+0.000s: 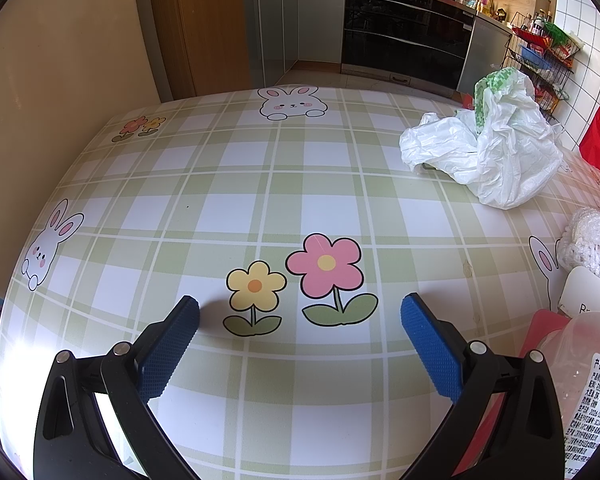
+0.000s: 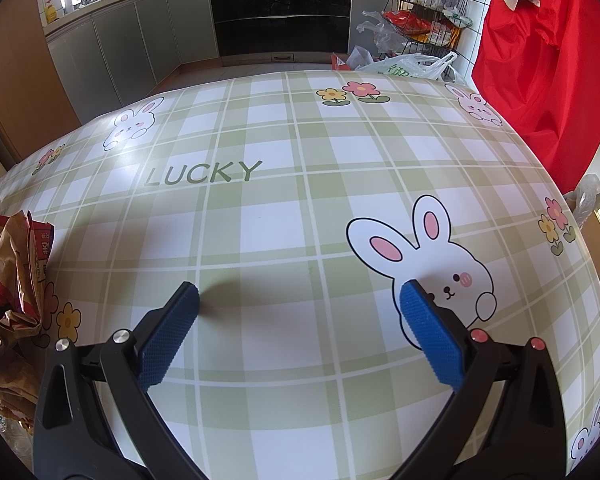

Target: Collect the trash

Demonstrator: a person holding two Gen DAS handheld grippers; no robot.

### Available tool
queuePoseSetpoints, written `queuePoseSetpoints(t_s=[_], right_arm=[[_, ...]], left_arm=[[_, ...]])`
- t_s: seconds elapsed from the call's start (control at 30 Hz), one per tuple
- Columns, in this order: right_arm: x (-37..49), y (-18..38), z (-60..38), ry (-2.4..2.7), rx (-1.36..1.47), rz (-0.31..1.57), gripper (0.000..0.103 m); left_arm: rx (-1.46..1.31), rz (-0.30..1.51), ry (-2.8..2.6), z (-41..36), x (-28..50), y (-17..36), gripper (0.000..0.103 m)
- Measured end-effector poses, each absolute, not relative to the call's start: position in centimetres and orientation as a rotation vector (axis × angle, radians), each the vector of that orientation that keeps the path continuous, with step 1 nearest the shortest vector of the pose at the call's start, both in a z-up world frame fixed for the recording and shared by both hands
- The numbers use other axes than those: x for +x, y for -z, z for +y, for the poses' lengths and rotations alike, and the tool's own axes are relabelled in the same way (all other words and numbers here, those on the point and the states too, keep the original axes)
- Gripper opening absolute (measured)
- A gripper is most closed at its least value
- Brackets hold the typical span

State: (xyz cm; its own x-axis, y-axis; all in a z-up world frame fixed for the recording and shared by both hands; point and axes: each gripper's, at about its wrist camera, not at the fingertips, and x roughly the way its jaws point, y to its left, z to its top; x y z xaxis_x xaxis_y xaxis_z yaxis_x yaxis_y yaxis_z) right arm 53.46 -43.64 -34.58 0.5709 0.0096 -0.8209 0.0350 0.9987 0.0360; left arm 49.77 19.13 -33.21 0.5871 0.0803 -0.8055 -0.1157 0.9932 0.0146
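Observation:
In the left wrist view a crumpled white plastic bag (image 1: 492, 148) with a green-printed part lies on the table at the far right. White bubble wrap (image 1: 592, 244), a white card (image 1: 588, 300) and a clear labelled wrapper (image 1: 584, 384) sit at the right edge. My left gripper (image 1: 300, 308) stands open over the flower print, holding nothing. In the right wrist view crumpled brown and red paper packaging (image 2: 14, 280) lies at the left edge. My right gripper (image 2: 300, 296) is open and empty above the cloth, its right finger over a bunny print.
The table carries a green plaid cloth (image 2: 260, 216) with bunnies, flowers and the word LUCKY. Beyond its far edge are kitchen cabinets (image 2: 132, 36), a black oven (image 2: 280, 12), a wire rack (image 2: 428, 4) with bags at its foot, and red fabric (image 2: 548, 56) at the right.

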Motion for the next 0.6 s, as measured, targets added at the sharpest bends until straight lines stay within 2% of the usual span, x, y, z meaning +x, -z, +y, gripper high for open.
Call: queuePoseSetpoints(t_s=[0.6], right_arm=[[53.51,34.71,-43.3,0.015,0.05,0.963,0.099]], left_arm=[[-0.041,0.937,-0.114,19.13,49.77,33.21,0.098]])
